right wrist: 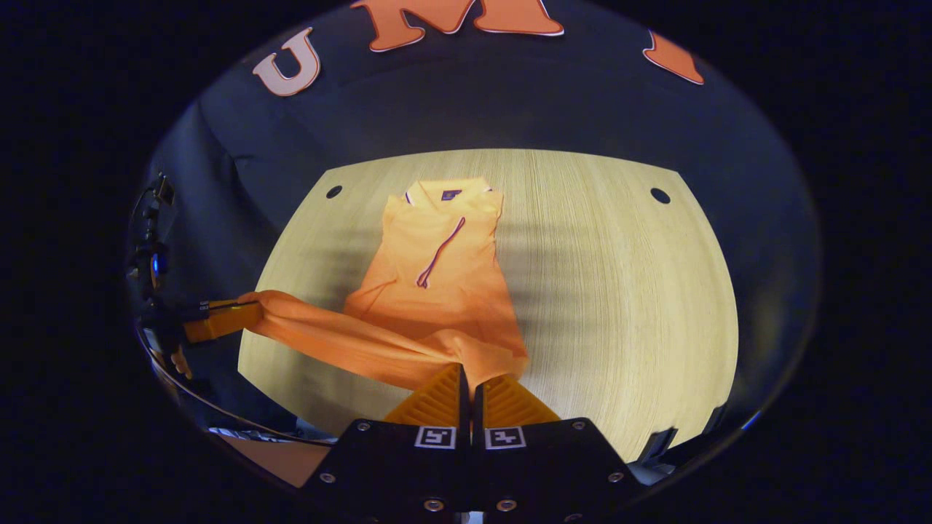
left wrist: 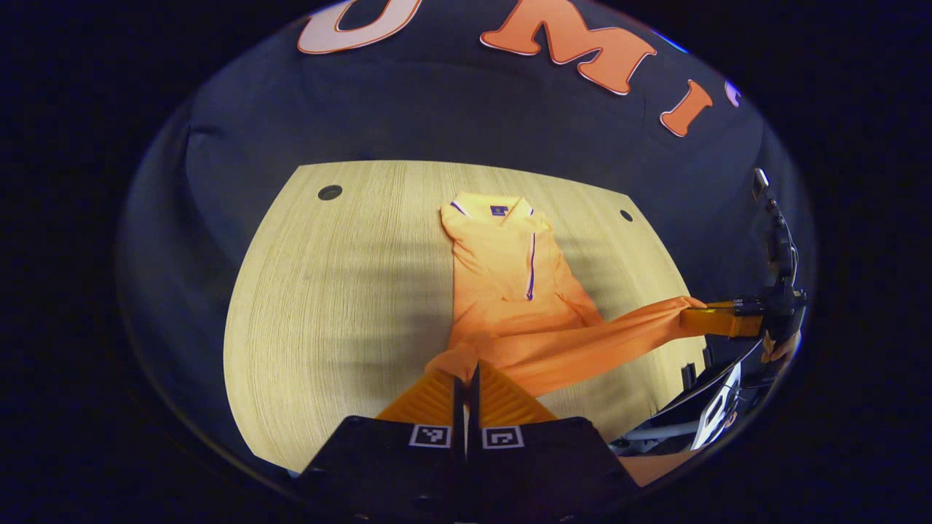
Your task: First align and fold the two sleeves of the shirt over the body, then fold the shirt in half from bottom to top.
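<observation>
Pinching shirt (left wrist: pixel 510 291) hem: left gripper (left wrist: pixel 466 378) and right gripper (right wrist: pixel 470 386), both pressed together on fabric at opposite hem corners, hem stretched taut between them above table (left wrist: pixel 342 291) near edge. Collar lies at far edge; long axis runs away from both grippers.

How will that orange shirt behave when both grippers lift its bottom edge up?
The shirt likely hangs floppy: its hem already sags between the left gripper and right gripper. It probably slides easily on the smooth table, so the collar end may drag.
</observation>
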{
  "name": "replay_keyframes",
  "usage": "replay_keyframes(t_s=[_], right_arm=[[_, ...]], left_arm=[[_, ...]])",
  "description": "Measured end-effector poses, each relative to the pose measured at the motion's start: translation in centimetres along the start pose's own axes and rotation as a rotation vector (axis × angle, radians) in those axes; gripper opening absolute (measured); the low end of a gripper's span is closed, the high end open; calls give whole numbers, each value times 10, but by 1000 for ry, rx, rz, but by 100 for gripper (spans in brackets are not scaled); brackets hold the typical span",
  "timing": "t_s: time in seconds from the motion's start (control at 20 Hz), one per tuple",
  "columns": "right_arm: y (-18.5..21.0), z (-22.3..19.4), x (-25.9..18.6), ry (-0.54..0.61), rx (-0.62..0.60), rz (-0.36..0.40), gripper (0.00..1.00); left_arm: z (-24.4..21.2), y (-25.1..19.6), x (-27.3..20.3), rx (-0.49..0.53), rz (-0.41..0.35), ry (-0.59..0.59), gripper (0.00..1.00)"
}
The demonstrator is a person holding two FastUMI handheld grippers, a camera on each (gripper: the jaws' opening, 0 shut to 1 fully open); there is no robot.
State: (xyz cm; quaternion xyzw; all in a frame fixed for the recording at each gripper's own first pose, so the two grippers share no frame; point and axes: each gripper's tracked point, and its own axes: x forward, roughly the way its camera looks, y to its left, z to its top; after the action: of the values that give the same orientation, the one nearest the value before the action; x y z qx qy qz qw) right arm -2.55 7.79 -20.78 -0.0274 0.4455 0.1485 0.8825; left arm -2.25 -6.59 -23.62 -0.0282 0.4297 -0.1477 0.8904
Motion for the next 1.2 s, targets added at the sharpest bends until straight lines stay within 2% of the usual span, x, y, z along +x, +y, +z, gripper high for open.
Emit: replay_keyframes(t_s=[0.25, 0.5, 0.8, 1.0, 1.2], right_arm=[[-6, 48, 19, -47, -31, -23, 0], [-19, 104, 48, -114, 14, -51, 0], [-33, 153, 92, -160, 21, -95, 0], [-42, 171, 138, -143, 53, -113, 0], [-53, 174, 187, -114, 54, -151, 1]], left_arm=[[62, 8, 23, 51, 4, -74, 1], [114, 19, 51, 69, 11, -127, 0], [175, 41, 96, 75, 22, -186, 1], [187, 56, 143, 93, 59, -172, 1], [180, 66, 186, 51, 88, -125, 1]])
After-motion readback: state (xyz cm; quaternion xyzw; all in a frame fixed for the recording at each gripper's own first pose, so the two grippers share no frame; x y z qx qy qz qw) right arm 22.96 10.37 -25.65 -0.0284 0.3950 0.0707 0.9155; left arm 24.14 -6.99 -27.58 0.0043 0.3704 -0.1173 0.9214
